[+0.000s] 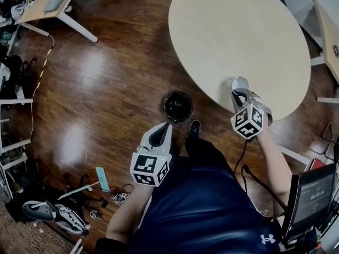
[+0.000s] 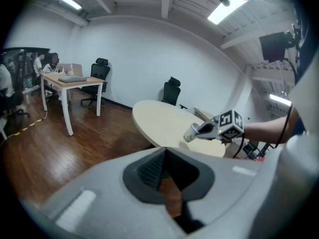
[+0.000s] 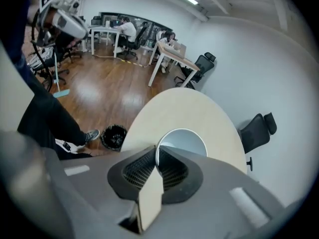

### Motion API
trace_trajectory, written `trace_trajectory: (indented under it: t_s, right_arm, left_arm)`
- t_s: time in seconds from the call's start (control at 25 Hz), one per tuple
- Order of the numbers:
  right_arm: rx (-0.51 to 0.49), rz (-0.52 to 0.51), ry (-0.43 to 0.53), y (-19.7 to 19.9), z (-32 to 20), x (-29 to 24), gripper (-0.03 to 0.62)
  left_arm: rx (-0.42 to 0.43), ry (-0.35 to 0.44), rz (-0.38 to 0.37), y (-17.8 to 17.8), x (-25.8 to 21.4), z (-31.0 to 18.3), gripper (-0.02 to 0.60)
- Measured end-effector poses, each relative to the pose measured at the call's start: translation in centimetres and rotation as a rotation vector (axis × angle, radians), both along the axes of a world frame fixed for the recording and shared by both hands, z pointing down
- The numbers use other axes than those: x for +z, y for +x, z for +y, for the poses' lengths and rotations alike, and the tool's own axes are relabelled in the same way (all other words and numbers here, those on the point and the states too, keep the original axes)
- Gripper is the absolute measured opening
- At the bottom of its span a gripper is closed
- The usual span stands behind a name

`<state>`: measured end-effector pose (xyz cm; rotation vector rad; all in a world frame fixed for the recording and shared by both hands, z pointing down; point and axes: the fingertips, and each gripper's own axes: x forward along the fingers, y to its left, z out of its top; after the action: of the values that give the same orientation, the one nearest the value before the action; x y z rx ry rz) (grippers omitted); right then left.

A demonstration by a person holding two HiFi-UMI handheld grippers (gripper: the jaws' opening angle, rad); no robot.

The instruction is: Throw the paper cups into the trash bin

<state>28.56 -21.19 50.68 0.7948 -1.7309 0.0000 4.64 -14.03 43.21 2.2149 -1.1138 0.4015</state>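
right tool [image 3: 155, 152]: clamped on paper cup [image 3: 183, 141] rim | left tool [image 2: 165, 153]: closed, empty

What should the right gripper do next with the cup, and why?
Probably lift the paper cup off the table and carry it over the trash bin. The right gripper is shut on the cup's rim near the table edge, and the bin stands open on the floor close by.
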Motion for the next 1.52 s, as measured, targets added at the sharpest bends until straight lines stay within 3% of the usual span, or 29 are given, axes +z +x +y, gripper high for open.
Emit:
trace_trajectory:
  t_s: [0.12,0.24,0.4,0.56,0.72,1.04,1.16,1.32,1.52]
  right_arm:
    - [-0.039,-0.14,0.024,-4.1,-0.5,-2.6,0.029]
    - [-0.166,-0.244,0.038,-10.2,-0.1,-4.1,0.029]
    - [-0.372,-0.281,0.039,-17.7,1.8,-3.0,0.029]
    - [-0.439,-0.312,-0.026,-21.8,3.5,-0.7,0.029]
    - [-0.404,-0.302,-0.032,-23.1,4.0,0.4,0.029]
    - [-0.217,-0.257,-0.03,-23.0,4.9,1.7,0.029]
    - [-0.205,-0.238,-0.043,-22.7,6.1,2.5,0.029]
    - [-0.16,-0.257,-0.076,-21.1,7.1,3.9,0.029]
    - [-0.095,-0.313,-0.108,-19.5,7.8,9.2,0.029]
  left_arm:
    - [-0.03,-0.005,0.001,-0.5,0.0,0.0,0.003]
    - [-0.076,-0.008,-0.003,-1.7,0.0,0.3,0.003]
    - [-0.142,-0.005,-0.029,-3.8,0.5,0.7,0.003]
    - [-0.225,-0.003,-0.064,-6.7,1.1,0.8,0.004]
    - [-0.231,-0.017,-0.06,-8.8,2.1,1.0,0.003]
    - [-0.057,-0.011,-0.052,-10.9,4.0,1.9,0.003]
    - [0.007,-0.019,-0.08,-11.2,4.8,2.5,0.003]
    - [0.005,-0.012,-0.121,-10.8,5.0,3.1,0.003]
    - [-0.023,0.002,-0.201,-9.9,8.5,4.8,0.004]
